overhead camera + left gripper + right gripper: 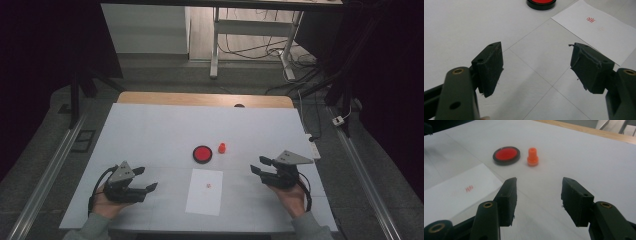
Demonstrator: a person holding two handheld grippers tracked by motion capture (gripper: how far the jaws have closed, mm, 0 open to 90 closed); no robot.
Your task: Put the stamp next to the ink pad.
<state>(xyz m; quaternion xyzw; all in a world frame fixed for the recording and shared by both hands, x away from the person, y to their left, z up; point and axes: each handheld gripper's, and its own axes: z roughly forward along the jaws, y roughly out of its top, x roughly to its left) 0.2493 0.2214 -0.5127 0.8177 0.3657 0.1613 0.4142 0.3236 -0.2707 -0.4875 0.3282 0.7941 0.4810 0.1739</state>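
Black right gripper (pixel 263 166) held low off the table's (pixel 150 125) right side, jaws apart with nothing between, aimed at the orange stamp (pixel 532 157). Upright (untouched) just beside the red ink pad (pixel 506 155), mid-table. Left gripper (pixel 145 179) resting near the front-left edge, jaws wide, empty. White paper (pixel 205 192) with a red imprint between both hands. Bare tabletop all around the stamp.
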